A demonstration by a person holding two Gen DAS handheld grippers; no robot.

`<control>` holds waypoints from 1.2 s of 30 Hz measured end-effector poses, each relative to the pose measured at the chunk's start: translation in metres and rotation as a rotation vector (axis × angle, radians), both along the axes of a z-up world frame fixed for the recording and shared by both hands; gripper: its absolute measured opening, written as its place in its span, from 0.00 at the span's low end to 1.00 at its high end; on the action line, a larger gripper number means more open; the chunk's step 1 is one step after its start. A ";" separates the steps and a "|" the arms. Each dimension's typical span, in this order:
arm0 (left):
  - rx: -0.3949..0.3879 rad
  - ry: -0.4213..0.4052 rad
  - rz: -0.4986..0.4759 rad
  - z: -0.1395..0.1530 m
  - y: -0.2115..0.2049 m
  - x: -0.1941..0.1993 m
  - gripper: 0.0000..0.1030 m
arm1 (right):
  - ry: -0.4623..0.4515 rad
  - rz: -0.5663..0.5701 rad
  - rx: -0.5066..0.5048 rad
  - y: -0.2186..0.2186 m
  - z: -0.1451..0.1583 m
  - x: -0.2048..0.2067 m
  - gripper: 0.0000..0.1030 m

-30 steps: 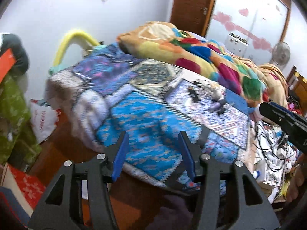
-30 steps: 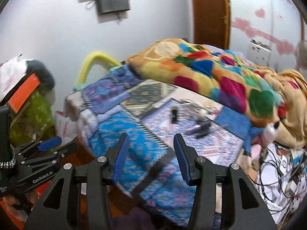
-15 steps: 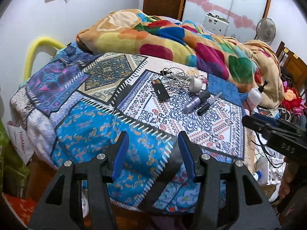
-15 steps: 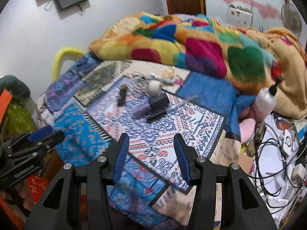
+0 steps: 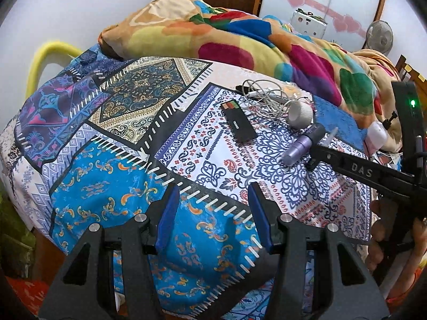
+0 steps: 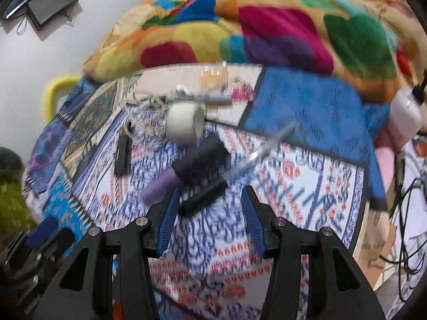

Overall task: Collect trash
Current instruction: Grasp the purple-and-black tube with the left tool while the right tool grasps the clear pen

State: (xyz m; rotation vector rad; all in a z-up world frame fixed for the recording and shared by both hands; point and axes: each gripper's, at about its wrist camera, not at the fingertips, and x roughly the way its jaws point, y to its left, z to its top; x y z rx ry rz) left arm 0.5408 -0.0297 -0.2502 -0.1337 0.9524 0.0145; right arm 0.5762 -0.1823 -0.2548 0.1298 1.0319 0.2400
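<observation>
A: On the bed [image 5: 112,192], where does the trash lie?
B: Clustered mid-spread: white cup [image 6: 184,125], purple tube [image 6: 157,186], black comb [image 6: 205,197], tangled cable [image 5: 264,96].
A: Current step?
B: Approach, judged. Right gripper [image 6: 209,222] open, empty, near the comb; left gripper [image 5: 212,217] open, empty, well short.
A: Next?
B: Likely: straddle one item, then close

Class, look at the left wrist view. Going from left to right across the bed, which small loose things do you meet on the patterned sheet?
Black flat box → tangle of white cable → white cup on its side → purple and black tube.
</observation>
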 end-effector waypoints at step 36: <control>-0.055 0.025 -0.357 -0.023 -0.101 0.081 0.22 | -0.040 0.205 -0.074 -0.046 0.003 0.001 0.12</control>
